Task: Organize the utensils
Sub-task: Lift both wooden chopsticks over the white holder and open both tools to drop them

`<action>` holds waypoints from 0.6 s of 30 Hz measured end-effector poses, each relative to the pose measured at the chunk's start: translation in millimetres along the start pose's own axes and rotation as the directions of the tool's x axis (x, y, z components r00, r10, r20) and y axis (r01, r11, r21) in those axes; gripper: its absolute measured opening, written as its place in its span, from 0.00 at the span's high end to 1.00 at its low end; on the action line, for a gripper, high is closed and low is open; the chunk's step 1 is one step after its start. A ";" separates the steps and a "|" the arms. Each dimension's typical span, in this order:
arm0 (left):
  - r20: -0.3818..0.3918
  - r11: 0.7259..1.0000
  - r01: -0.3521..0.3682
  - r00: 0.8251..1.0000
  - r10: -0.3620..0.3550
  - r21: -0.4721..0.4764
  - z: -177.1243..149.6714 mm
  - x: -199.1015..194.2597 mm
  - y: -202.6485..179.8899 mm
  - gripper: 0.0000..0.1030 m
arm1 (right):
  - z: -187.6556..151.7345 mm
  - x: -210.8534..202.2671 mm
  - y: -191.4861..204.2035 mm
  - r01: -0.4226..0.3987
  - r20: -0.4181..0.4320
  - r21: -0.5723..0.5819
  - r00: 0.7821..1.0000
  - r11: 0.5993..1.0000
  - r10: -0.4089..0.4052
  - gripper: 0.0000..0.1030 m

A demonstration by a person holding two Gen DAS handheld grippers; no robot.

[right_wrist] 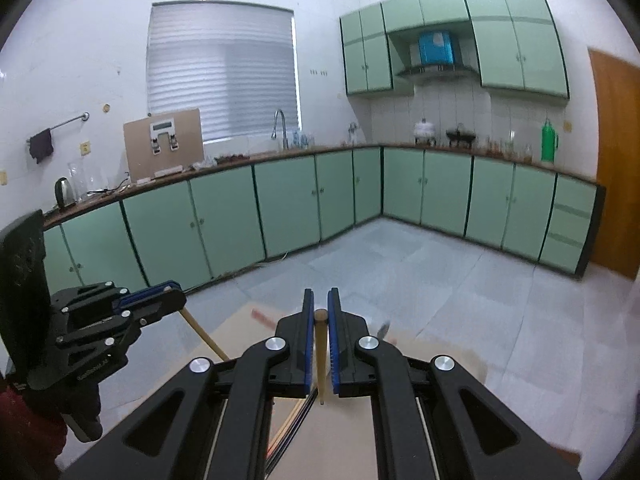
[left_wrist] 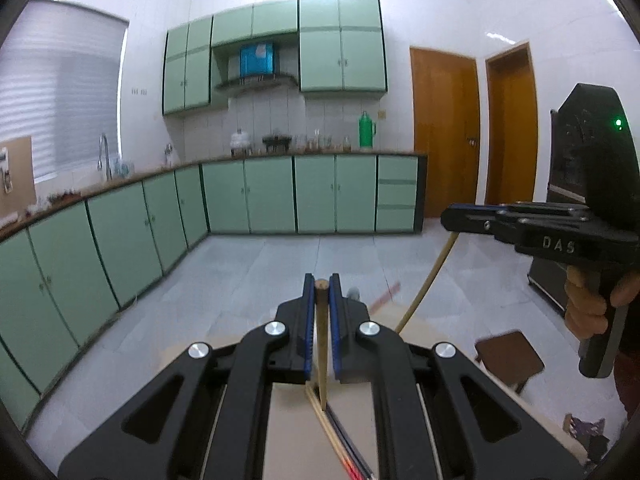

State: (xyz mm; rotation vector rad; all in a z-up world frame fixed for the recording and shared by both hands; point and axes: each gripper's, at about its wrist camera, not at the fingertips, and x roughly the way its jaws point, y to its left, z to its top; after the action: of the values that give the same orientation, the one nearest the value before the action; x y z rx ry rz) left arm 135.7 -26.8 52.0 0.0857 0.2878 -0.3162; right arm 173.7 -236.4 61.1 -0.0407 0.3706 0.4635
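My left gripper (left_wrist: 321,280) is shut on a wooden chopstick (left_wrist: 321,332), which hangs down between the blue pads toward the beige table (left_wrist: 288,420). In the right wrist view, my right gripper (right_wrist: 320,298) is likewise shut on a second wooden chopstick (right_wrist: 320,348). Each gripper also shows in the other's view: the right gripper (left_wrist: 446,216) with its stick (left_wrist: 424,284) slanting down, the left gripper (right_wrist: 176,294) with its stick (right_wrist: 204,336). Several more chopsticks (left_wrist: 340,444), wooden, dark and red, lie on the table below; these loose chopsticks (right_wrist: 292,428) also show under the right gripper.
A brown stool (left_wrist: 508,356) stands on the tiled floor to the right of the table. Green cabinets (right_wrist: 224,220) run along the far walls under a cluttered counter. A person's hand (left_wrist: 588,308) grips the right gripper's handle.
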 end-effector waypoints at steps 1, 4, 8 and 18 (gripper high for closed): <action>0.022 1.000 0.003 1.000 -0.003 -0.003 8.9 2.3 0.6 0.94 | 7.0 1.0 -0.4 0.004 0.011 -0.004 1.000 1.000 -0.004 0.94; 0.079 1.000 0.000 0.997 0.000 -0.009 31.8 11.6 3.0 0.94 | 25.5 4.2 -4.0 0.017 0.035 -0.011 0.999 1.000 -0.016 0.94; 0.129 1.000 -0.020 0.991 0.021 -0.009 54.0 31.1 3.7 0.94 | 41.6 19.3 -11.2 0.028 0.047 -0.001 0.998 1.000 -0.028 0.94; 0.014 0.998 -0.047 0.999 0.048 -0.050 34.4 111.7 20.3 0.94 | 30.4 91.3 -31.0 0.070 -0.029 0.022 0.997 0.997 -0.069 0.94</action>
State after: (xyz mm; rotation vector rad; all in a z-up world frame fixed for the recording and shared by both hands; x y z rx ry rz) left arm 252.9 -44.9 53.0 0.0414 0.2777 -0.2621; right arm 273.5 -221.3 55.3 -0.0380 0.4008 0.3902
